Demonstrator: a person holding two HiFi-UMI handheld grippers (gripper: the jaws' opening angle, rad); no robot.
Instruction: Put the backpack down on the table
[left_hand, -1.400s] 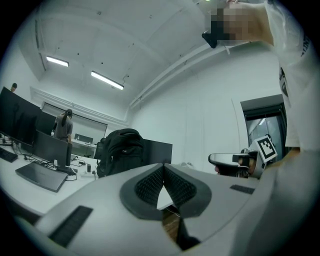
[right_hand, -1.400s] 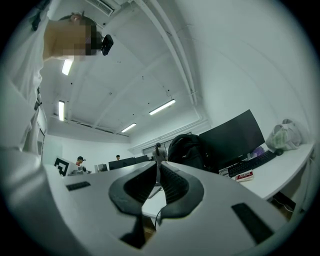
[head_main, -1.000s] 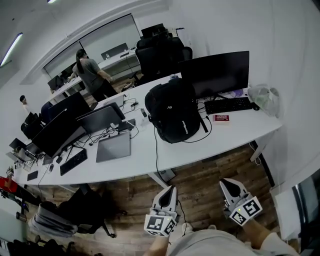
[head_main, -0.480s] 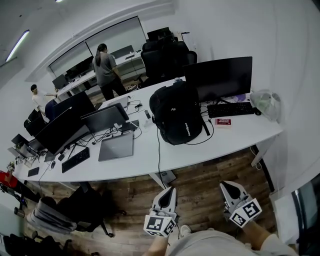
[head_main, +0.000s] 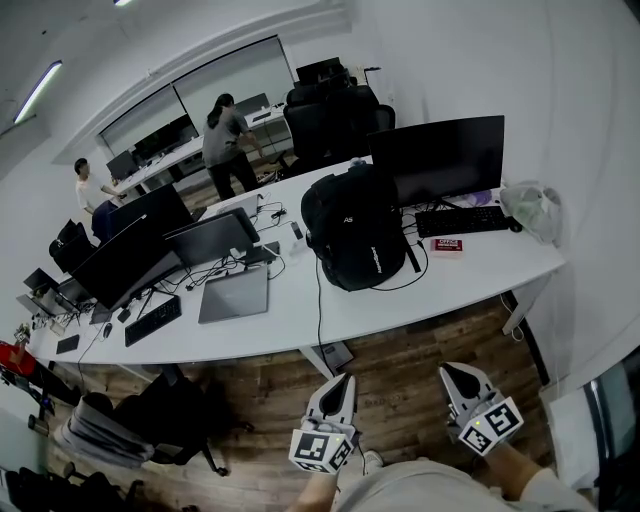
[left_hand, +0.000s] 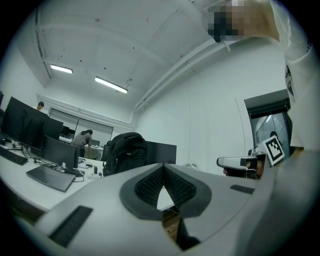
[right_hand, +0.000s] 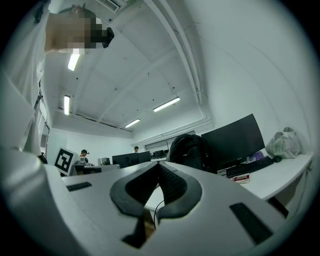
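The black fabric backpack (head_main: 352, 228) stands upright on the long white table (head_main: 300, 312), well ahead; your left gripper (head_main: 338, 382) lies nearer than your right gripper (head_main: 456, 371); both are clenched, empty.

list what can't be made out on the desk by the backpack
Red box, head view: print too small to read.
Plastic bag, head view: contents blurred through the film.
Monitor, lower left corner, head view: behind the backpack.
Backpack's base, left gripper view: hidden by the left gripper.

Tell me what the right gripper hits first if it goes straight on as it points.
Probably the white table at its near edge, with the black backpack just behind; depth is unclear.
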